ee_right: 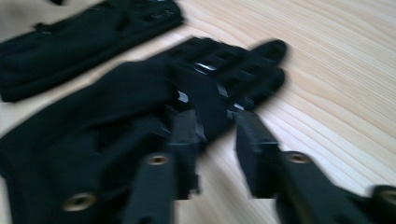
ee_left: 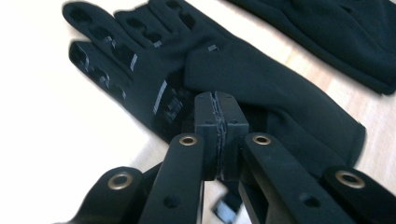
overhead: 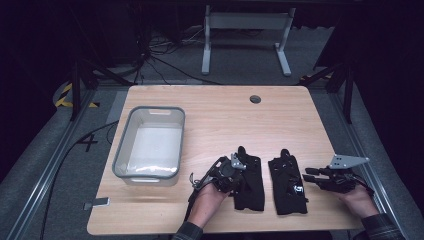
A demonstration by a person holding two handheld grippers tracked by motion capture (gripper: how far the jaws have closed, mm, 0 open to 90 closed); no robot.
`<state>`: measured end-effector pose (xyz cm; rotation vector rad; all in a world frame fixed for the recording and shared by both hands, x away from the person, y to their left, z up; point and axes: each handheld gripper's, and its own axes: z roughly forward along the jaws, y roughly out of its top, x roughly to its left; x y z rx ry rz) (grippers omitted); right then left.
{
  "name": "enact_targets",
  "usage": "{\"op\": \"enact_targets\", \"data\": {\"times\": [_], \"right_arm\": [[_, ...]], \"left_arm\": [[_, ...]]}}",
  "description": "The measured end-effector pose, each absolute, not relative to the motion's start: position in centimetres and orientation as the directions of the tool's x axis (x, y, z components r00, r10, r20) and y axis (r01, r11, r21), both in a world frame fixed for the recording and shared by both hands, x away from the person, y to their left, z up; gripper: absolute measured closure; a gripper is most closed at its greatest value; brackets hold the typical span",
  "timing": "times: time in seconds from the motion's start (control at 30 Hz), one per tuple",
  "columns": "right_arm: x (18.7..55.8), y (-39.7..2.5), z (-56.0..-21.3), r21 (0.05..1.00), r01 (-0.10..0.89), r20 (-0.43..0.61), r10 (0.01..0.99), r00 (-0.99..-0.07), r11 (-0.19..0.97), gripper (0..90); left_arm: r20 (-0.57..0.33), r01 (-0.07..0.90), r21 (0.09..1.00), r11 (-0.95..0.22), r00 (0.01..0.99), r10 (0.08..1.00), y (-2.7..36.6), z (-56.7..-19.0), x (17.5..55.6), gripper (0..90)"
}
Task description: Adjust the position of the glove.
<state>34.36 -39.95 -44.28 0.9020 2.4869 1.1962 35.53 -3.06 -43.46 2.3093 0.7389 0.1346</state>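
Nearest the camera, at the worktop's (overhead: 220,107) near edge: two hands, the left hand (overhead: 207,199) and the right hand (overhead: 357,199), each with a checked sleeve cuff and a black gripper. Left gripper (overhead: 240,167) (ee_left: 217,126) over the left glove (overhead: 248,179) (ee_left: 219,81), jaws pressed together with no gap between the pads; whether any cloth is pinched cannot be told. Right gripper (overhead: 306,175) (ee_right: 217,130) just beside the right glove (overhead: 286,182) (ee_right: 140,116), at the glove's right edge, jaws apart, one jaw over the black cloth, the other over bare wood. Two black gloves flat on the worktop near its near edge, right of the middle, side by side and not touching, fingers toward the far edge, cuffs toward the near edge. Small grey markings on the fingers and back of each glove. Grey bin (overhead: 150,145) on the left half of the worktop, well apart from the gloves, long side running from near edge to far edge. Round cable hole (overhead: 255,99) close to the far edge. Small grey tag (overhead: 98,203) by the near left corner. White table frame (overhead: 245,30) on the floor beyond the far edge.
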Motion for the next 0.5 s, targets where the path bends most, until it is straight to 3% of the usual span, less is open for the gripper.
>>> {"op": "enact_targets", "data": {"times": [0.17,0.5], "right_arm": [[35.1,-37.8,-44.8,0.729,0.410,0.041,0.563,-0.825,0.548,88.9],[35.4,-36.5,-45.5,0.704,0.408,0.023,0.556,-0.831,0.581,89.6]], "left_arm": [[-0.085,0.467,0.625,-0.625,0.837,0.540,-3.9,-44.3,36.1,89.2],[-0.077,0.452,0.589,-0.670,0.857,0.509,-4.6,-44.9,35.8,89.6]]}}
